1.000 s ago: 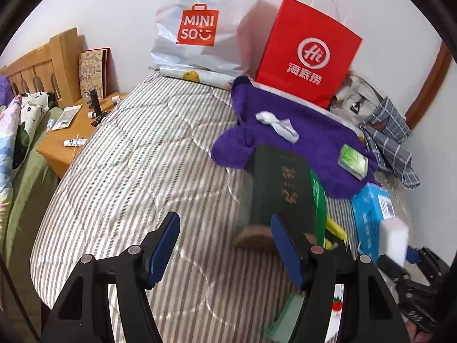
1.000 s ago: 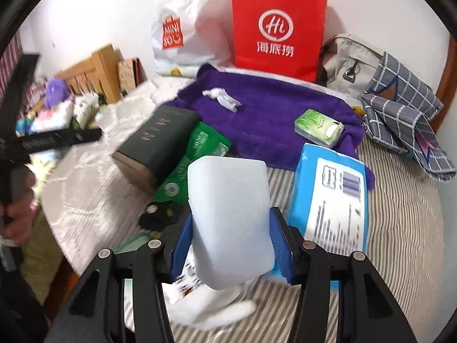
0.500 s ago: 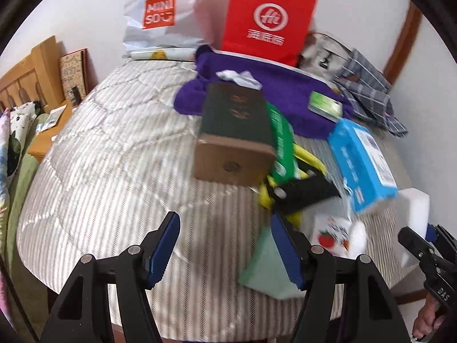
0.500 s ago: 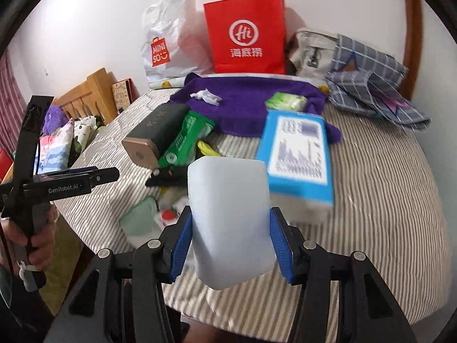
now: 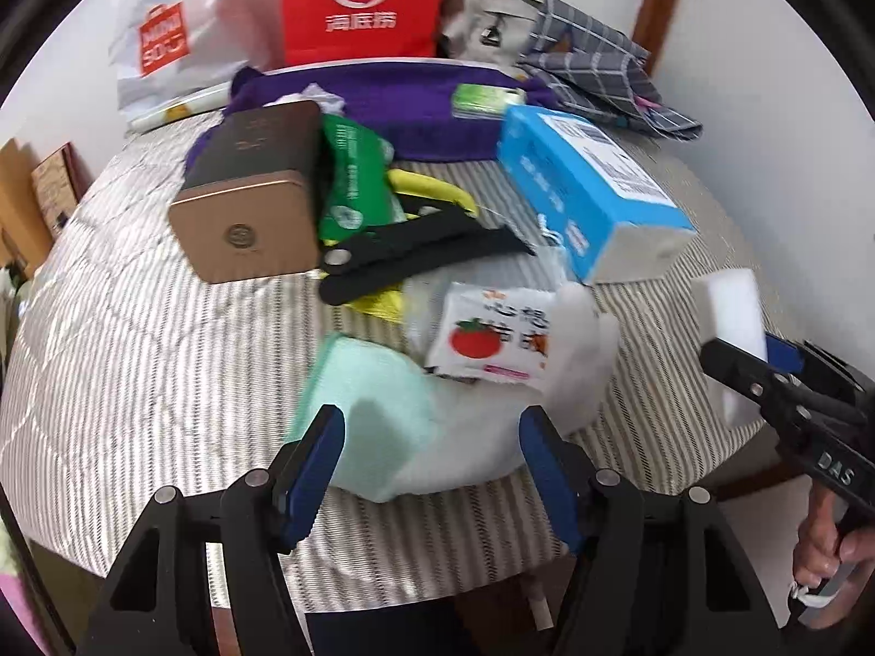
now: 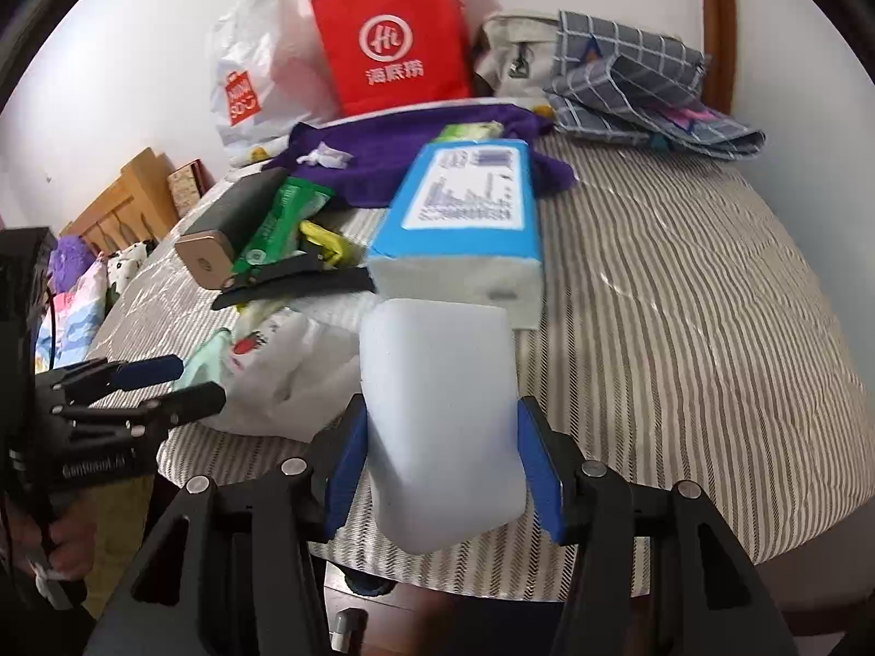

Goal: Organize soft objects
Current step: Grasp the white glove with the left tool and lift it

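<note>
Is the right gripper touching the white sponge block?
Touching. In the right wrist view, both blue pads of the right gripper press against the sides of the white sponge block, holding it above the bed.

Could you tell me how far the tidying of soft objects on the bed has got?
Early. The right gripper holds a white foam sponge block. The left gripper is open, empty, above the mint-green cloth. That cloth, the white plastic bag and purple towel lie unsorted.

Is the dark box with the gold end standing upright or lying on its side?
Lying on its side: the dark box rests lengthwise on the striped bed.
</note>
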`<move>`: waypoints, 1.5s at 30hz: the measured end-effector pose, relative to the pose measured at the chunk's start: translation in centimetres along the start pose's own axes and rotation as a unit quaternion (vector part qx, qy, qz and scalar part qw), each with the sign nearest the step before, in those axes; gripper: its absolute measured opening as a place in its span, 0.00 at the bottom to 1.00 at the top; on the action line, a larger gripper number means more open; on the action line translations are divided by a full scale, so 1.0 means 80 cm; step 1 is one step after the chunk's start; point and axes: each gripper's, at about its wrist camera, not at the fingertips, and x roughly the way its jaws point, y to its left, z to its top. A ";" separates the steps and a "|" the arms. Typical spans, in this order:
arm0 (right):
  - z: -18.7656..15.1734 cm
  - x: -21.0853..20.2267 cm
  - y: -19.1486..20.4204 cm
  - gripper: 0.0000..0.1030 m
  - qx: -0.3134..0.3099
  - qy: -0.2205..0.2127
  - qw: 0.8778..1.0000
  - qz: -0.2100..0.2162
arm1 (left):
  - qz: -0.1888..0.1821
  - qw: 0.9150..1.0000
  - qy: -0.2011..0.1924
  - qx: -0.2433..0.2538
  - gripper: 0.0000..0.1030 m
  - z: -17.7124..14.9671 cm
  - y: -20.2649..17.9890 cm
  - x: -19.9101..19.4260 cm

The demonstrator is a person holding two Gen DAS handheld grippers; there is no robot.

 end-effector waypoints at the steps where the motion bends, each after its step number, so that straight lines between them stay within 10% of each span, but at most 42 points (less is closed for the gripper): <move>1: -0.001 0.002 -0.002 0.51 0.002 0.002 1.000 0.000 | -0.008 1.000 0.002 0.003 0.63 -0.001 -0.003 0.003; 13: -0.001 0.039 -0.023 0.65 0.028 0.024 0.999 0.025 | 0.006 0.999 -0.003 0.036 0.60 -0.009 -0.021 0.032; 24: -0.002 0.038 -0.017 0.51 0.021 0.021 0.999 0.025 | -0.020 1.000 -0.014 -0.002 0.14 -0.008 0.003 0.018; 45: 0.041 -0.006 -0.003 0.51 0.022 0.000 1.000 0.022 | -0.001 0.996 -0.072 -0.055 0.13 0.043 0.076 -0.059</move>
